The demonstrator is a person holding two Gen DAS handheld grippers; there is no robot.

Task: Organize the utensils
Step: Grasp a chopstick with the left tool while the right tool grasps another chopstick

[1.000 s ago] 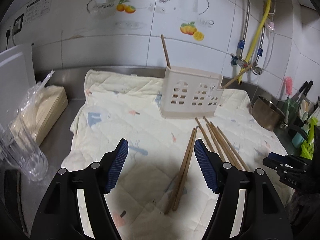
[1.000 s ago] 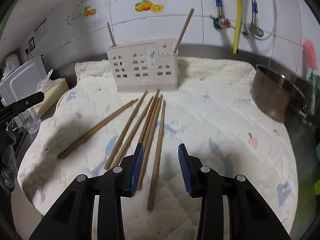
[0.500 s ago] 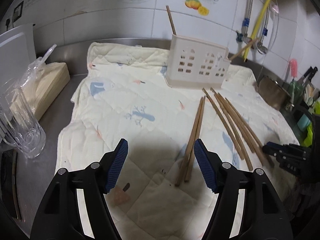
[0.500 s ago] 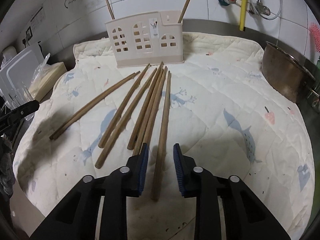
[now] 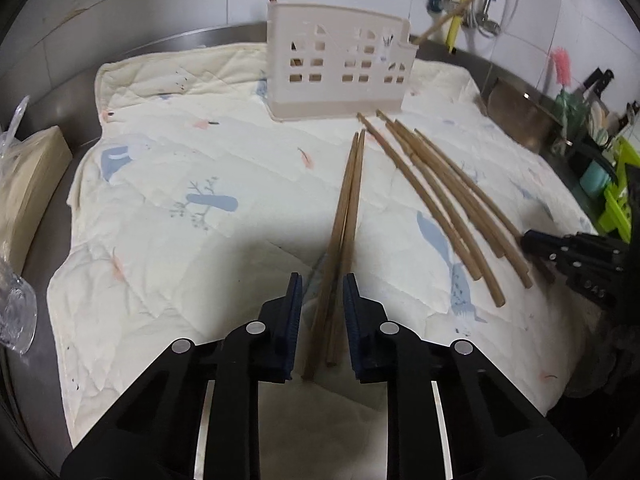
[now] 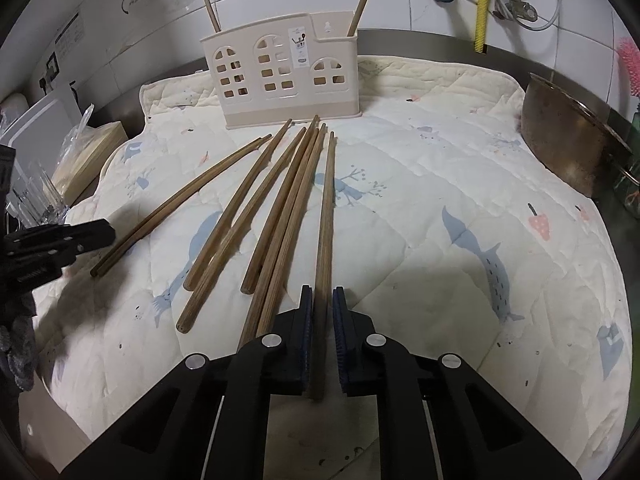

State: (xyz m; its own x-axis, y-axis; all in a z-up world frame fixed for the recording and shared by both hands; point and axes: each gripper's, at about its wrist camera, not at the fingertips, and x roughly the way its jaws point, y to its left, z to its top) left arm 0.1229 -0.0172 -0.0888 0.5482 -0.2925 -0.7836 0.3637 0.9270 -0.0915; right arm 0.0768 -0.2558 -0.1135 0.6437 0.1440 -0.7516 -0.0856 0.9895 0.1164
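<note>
Left wrist view
Left tongs (image 5: 322, 320): closing around a pair of chopsticks (image 5: 346, 216) lying on the quilt (image 5: 180, 168); pads not yet pressing.
Holder (image 5: 338, 74): upright at the quilt's far edge.

Right wrist view
Right tongs (image 6: 322, 334): clamped on a single chopstick (image 6: 326, 216), rightmost of the fan.
Other chopsticks (image 6: 256, 208): on the quilt, left of it.

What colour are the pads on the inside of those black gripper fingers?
Dark blue, ribbed pads on black fingers; the right wrist view shows them best.
</note>
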